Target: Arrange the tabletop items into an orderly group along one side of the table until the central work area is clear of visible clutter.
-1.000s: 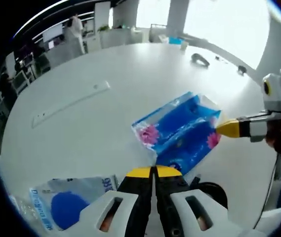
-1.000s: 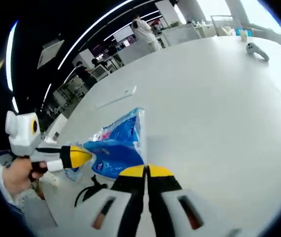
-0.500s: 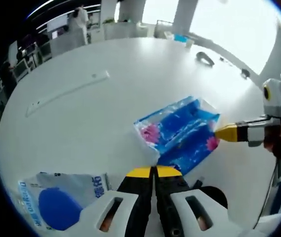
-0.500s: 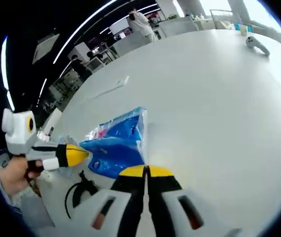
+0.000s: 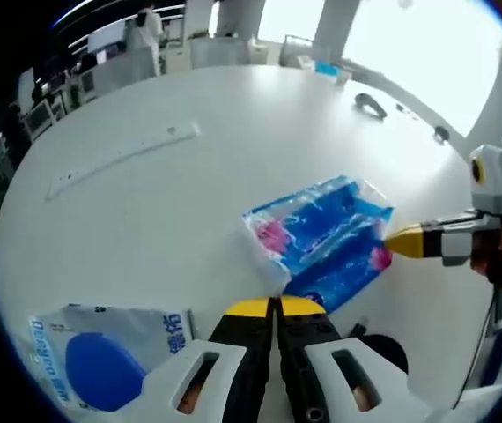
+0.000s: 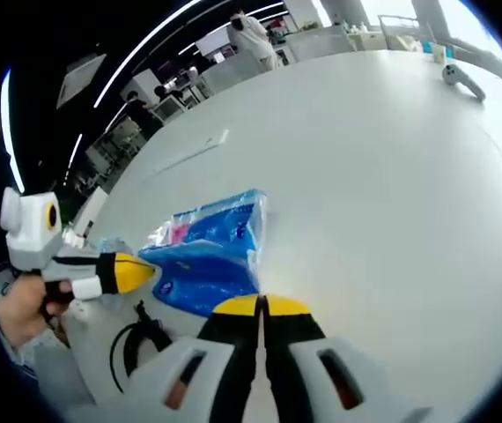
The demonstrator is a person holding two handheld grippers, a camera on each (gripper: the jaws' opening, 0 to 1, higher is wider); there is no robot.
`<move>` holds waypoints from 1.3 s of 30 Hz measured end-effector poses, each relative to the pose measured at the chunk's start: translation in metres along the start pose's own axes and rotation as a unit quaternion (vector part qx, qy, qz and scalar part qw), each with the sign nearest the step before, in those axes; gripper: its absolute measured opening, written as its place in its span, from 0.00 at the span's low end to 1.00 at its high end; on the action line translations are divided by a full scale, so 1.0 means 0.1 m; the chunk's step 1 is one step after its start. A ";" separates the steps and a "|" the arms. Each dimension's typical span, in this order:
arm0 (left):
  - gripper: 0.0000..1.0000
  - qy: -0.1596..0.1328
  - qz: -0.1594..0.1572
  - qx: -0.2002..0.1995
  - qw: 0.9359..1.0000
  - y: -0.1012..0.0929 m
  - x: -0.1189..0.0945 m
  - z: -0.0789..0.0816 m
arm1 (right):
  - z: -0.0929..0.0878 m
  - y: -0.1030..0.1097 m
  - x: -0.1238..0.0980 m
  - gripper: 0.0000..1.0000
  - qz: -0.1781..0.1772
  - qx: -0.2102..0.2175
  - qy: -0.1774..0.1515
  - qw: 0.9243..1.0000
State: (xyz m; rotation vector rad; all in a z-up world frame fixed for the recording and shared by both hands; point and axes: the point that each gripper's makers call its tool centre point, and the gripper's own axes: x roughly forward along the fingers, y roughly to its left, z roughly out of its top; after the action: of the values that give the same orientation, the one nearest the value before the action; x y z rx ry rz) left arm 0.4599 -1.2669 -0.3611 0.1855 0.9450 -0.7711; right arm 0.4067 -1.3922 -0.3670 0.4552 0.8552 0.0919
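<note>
Since a second ago the tissue pack [image 5: 317, 236] has turned a little and lies flatter, and the right hand-held gripper [image 5: 390, 240] still touches its end. The worktop [image 5: 189, 203] is a big white round table in an open office; a ruler [image 5: 123, 159] lies well apart, a mask bag [image 5: 101, 352] near the edge, a black cable [image 6: 136, 339] beside the pack. The pack's long axis runs from the left hand-held gripper [image 5: 276, 307] towards the right one. Both hand-held grippers have jaws pressed together, holding nothing.

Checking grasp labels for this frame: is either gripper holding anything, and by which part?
Nothing is held. The left gripper and right gripper are both shut on nothing, their tips beside the blue tissue pack.
</note>
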 end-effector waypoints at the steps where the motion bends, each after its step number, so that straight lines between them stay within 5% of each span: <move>1: 0.00 0.000 0.001 0.000 1.000 0.00 0.00 0.00 | 0.00 0.00 0.00 0.00 0.000 0.000 0.000 1.000; 5: 0.00 -0.005 0.000 -0.009 1.000 -0.01 -0.01 0.02 | 0.00 0.02 -0.01 0.00 0.000 -0.015 -0.002 1.000; 8: 0.13 -0.006 0.003 -0.007 1.000 0.00 -0.01 0.01 | 0.01 0.04 -0.02 0.05 0.005 -0.034 -0.009 0.999; 13: 0.34 -0.021 0.010 -0.008 1.000 0.02 -0.08 0.04 | 0.01 0.13 -0.06 0.29 0.017 -0.055 -0.020 0.998; 20: 0.63 -0.054 0.023 -0.011 0.998 0.05 -0.21 0.16 | 0.05 0.21 -0.13 0.42 0.016 -0.080 -0.042 0.996; 39: 0.67 -0.080 0.036 -0.012 0.996 0.15 -0.73 0.11 | 0.04 0.44 -0.41 0.45 0.015 -0.095 -0.060 0.994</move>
State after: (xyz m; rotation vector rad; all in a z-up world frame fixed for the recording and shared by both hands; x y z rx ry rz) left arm 0.4524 -1.2235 -0.3001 0.1343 0.7921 -0.6971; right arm 0.3872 -1.3645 -0.3167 0.2923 0.7133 0.1696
